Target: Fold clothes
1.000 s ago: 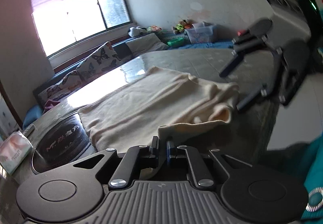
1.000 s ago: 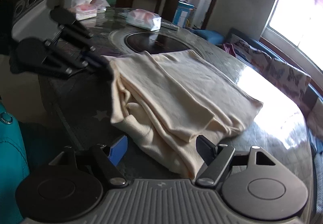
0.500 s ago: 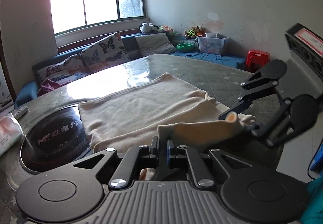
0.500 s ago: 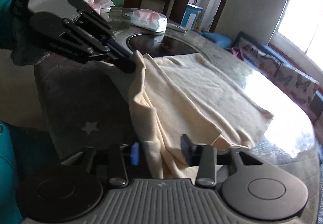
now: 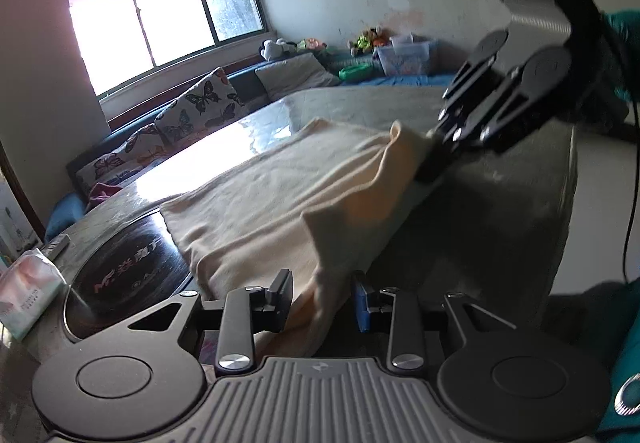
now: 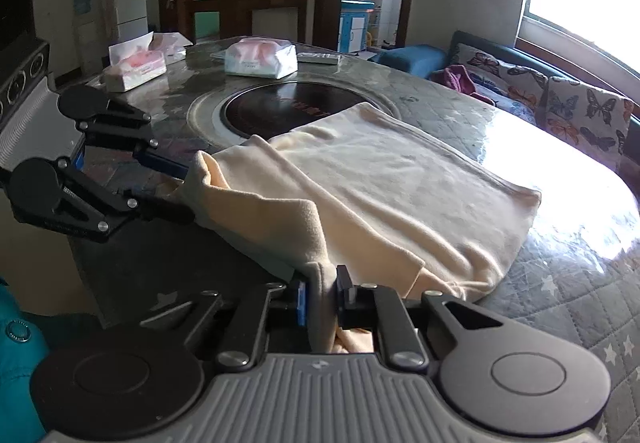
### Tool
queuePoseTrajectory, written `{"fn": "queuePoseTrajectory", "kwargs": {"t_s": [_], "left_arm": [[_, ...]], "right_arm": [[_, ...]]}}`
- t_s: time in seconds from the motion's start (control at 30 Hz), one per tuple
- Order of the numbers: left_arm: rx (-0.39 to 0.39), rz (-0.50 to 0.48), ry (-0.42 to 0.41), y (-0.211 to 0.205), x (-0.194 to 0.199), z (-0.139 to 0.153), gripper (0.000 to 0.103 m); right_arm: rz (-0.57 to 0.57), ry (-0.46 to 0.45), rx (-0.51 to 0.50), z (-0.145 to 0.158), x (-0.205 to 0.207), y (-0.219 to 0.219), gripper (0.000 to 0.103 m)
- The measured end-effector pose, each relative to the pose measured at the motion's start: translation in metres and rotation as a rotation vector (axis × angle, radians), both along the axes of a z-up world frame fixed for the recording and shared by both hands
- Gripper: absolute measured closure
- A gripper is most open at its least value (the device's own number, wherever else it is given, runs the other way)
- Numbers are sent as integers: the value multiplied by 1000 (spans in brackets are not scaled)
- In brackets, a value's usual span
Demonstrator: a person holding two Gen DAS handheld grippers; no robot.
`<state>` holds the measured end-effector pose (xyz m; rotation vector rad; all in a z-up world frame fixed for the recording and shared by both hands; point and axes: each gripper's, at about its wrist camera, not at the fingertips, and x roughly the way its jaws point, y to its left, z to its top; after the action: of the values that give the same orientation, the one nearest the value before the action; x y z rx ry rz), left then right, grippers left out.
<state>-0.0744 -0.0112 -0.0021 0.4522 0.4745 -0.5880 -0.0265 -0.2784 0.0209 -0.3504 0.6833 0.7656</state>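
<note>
**Near edge of the cream garment lifted between my two grippers**

Closest to me, my right gripper (image 6: 321, 293) is clamped on a gathered corner of the cream garment (image 6: 400, 183); its pads pinch the bunched cloth and a little hangs below them. My left gripper (image 5: 320, 297) stands with its fingers apart on either side of the cloth. In its own view the fabric passes between them without either pad pressing on it. From the right wrist view the garment's other near corner sits at the left gripper's fingertips (image 6: 176, 173) and looks propped up there, though I cannot tell whether anything actually grips it.

Between the two tools the near hem is raised off the table (image 6: 560, 303) and sags a little in the middle. I judge it is held this way so the edge can be carried as one straight line over the rest of the garment. Beyond the hem, the body of the garment lies flat on the quilted cover, already doubled by the look of the layered edge at the right. Its far corner overlaps the rim of the dark round hob (image 6: 288, 107) set into the tabletop.

Further back stand two tissue packs (image 6: 260, 59), well clear of the cloth. Past them, a sofa with butterfly cushions (image 6: 580, 115) sits under the window.
</note>
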Motion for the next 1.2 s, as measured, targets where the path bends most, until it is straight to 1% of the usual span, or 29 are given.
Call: {"fn": "queuePoseTrajectory", "kwargs": {"t_s": [0.07, 0.1, 0.13, 0.17, 0.2, 0.3, 0.43, 0.53, 0.6, 0.7, 0.77, 0.87, 1.03, 1.13, 1.2], "left_arm": [[21, -9, -5, 0, 0, -3, 69], [29, -14, -11, 0, -1, -5, 74], [36, -19, -14, -1, -2, -6, 82], [37, -26, -12, -2, -2, -6, 85], [38, -32, -9, -3, -3, -7, 92], [20, -41, -5, -2, -5, -2, 97], [-22, -46, -7, 1, -15, 10, 98], [-54, -56, -9, 4, -30, 23, 98], [-72, -62, -6, 6, -43, 32, 98], [-111, -66, 18, 9, -67, 43, 98], [-119, -63, 30, 9, -80, 47, 98], [-126, -58, 36, 9, -86, 48, 98], [-140, -24, 28, 8, -65, 55, 98], [-155, -5, -2, 10, -39, 65, 98], [-161, 8, -15, 9, -15, 70, 98]], "right_arm": [[-19, -1, 14, 0, -2, -3, 93], [-24, -2, 19, -1, -2, -3, 93], [-28, -5, 23, -1, -3, -4, 94], [-32, -8, 27, -1, -5, -5, 94], [-36, -11, 30, -1, -6, -5, 94], [-47, -34, 39, 1, -12, -6, 95], [-51, -64, 64, 10, -23, -12, 95], [-33, -79, 70, 20, -36, -17, 95], [-20, -72, 77, 28, -49, -22, 95], [5, -68, 84, 43, -79, -31, 96], [13, -49, 96, 50, -95, -35, 96], [13, -15, 94, 51, -107, -37, 96], [-16, 2, 129, 56, -91, -38, 97], [-31, -7, 144, 66, -68, -36, 97], [-40, -12, 147, 71, -45, -36, 97]]}}
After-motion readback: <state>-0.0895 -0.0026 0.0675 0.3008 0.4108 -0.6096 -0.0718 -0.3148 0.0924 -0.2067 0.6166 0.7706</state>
